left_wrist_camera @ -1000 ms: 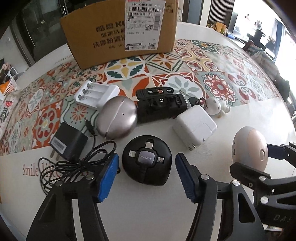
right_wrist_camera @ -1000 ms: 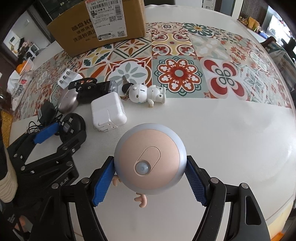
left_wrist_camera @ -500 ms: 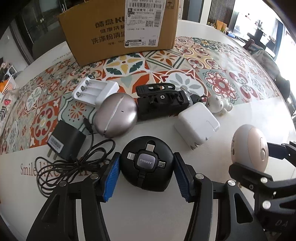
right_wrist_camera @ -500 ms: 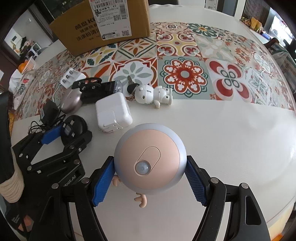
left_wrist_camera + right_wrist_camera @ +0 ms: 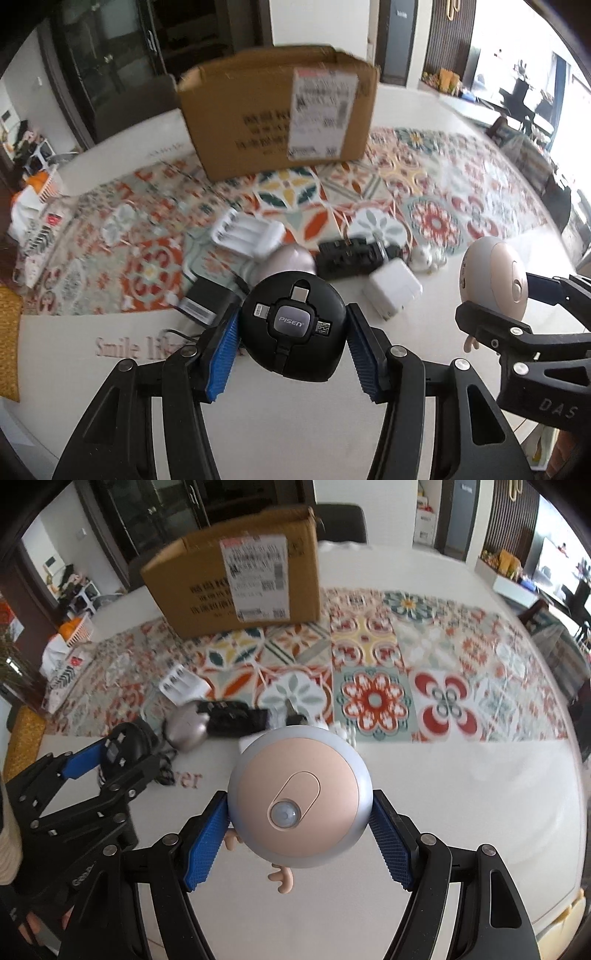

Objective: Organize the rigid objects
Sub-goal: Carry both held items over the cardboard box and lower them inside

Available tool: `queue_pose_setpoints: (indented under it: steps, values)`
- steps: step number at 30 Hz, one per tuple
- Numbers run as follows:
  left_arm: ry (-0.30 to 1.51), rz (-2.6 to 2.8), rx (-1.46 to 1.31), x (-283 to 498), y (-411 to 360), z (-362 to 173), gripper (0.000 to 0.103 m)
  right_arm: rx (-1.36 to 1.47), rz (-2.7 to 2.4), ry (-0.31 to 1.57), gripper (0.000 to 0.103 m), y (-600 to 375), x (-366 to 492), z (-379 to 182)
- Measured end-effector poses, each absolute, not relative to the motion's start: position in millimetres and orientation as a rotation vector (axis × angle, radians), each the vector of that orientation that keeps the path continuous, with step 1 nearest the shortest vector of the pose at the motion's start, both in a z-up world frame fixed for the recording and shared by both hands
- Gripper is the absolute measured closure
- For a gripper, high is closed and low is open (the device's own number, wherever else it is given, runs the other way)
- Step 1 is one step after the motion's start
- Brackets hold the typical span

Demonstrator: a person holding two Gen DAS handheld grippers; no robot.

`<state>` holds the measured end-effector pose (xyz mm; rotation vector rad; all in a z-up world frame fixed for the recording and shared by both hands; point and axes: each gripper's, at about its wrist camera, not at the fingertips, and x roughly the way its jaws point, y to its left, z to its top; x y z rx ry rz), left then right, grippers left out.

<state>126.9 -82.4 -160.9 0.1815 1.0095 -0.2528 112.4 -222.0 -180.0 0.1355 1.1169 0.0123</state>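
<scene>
My left gripper (image 5: 293, 341) is shut on a round black PISEN cable hub (image 5: 293, 325) and holds it above the table. My right gripper (image 5: 299, 829) is shut on a round pink and silver sensor light (image 5: 299, 797), also lifted; it shows at the right of the left wrist view (image 5: 491, 284). An open cardboard box (image 5: 280, 114) stands at the back on the patterned mat (image 5: 436, 206); it also shows in the right wrist view (image 5: 236, 572).
On the table lie a white battery charger (image 5: 247, 232), a silver oval case (image 5: 284, 262), a black clip holder (image 5: 351, 258), a white power adapter (image 5: 391, 288), a black plug with cable (image 5: 207, 302) and a small white figure (image 5: 424, 258).
My left gripper closed on the black hub and lifted it off the table. Both grippers rose and tilted up, so the box now sits more fully in view.
</scene>
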Motion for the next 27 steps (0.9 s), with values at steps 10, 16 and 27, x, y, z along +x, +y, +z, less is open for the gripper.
queue_pose_setpoints:
  steps: [10, 16, 27]
  values:
    - [0.887, -0.194, 0.150, 127, -57, -106, 0.048, 0.108, 0.046, 0.970, 0.028, -203, 119, -130]
    - [0.810, -0.173, 0.147, 130, -47, -77, 0.048, 0.090, 0.055, 0.894, 0.028, -194, 125, -104]
    - [0.738, -0.153, 0.134, 148, -35, -46, 0.048, 0.067, 0.054, 0.803, 0.028, -185, 148, -73]
